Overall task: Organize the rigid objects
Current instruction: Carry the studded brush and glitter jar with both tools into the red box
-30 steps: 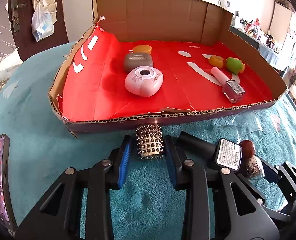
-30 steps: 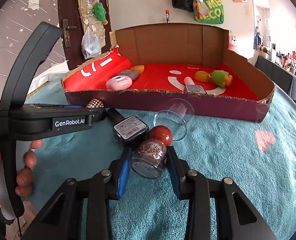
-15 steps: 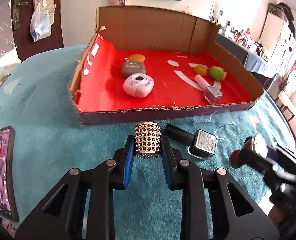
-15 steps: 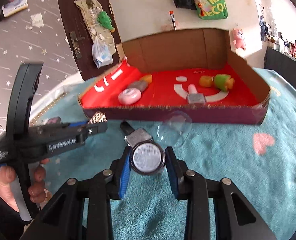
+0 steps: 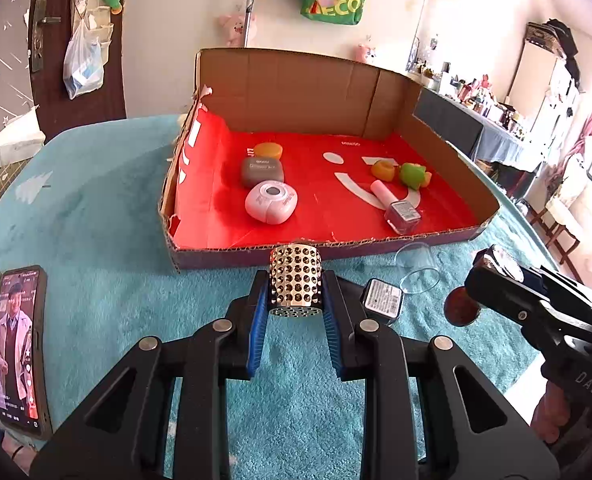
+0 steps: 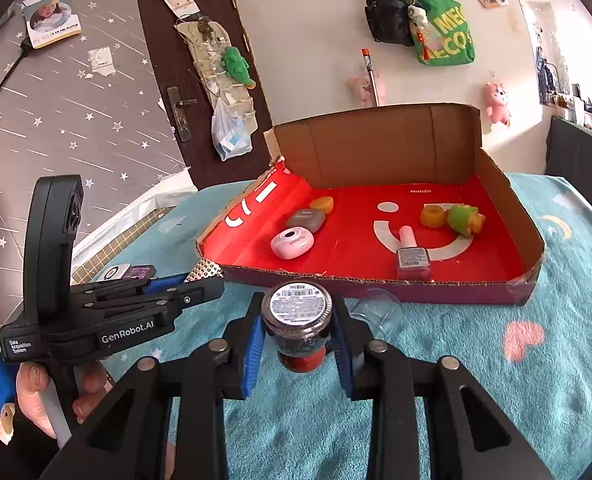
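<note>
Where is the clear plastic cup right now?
The clear plastic cup lies on its side on the teal cloth, just outside the front wall of the red-lined cardboard box, right of the black labelled bottle.

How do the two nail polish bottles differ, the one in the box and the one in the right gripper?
The pink nail polish bottle lies on its side on the red floor of the cardboard box; the glitter bottle is clamped in the right gripper, above the teal cloth. The pink one has a tall pale cap and squarish body; the glitter one has a round red cap and round body. Both carry a printed label on the base.
</note>
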Tool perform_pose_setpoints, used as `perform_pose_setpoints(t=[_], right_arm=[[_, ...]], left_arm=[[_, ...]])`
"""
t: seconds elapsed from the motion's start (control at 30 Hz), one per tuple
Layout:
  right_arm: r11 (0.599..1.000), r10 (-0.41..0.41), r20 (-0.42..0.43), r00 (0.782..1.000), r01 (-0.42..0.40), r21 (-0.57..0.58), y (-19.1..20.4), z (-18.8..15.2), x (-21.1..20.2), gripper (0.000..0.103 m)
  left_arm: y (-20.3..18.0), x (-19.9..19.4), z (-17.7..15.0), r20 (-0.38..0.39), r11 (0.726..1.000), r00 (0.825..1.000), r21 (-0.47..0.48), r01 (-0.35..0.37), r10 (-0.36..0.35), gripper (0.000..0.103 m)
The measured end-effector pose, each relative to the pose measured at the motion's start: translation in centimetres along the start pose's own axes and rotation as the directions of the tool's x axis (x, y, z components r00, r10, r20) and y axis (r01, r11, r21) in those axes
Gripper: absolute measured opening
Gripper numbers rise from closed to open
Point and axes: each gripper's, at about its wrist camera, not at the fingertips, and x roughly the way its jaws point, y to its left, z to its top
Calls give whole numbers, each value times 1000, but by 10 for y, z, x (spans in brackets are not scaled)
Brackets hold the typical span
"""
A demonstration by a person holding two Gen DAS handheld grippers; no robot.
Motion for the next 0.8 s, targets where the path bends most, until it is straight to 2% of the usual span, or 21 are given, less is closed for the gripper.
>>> perform_pose_setpoints(t=[0.8], right_arm=[[1000, 3, -23, 1000, -4, -23, -7, 22, 13, 33]], left_arm=[[-1, 9, 22, 23, 1000, 1000, 19, 7, -8, 24]])
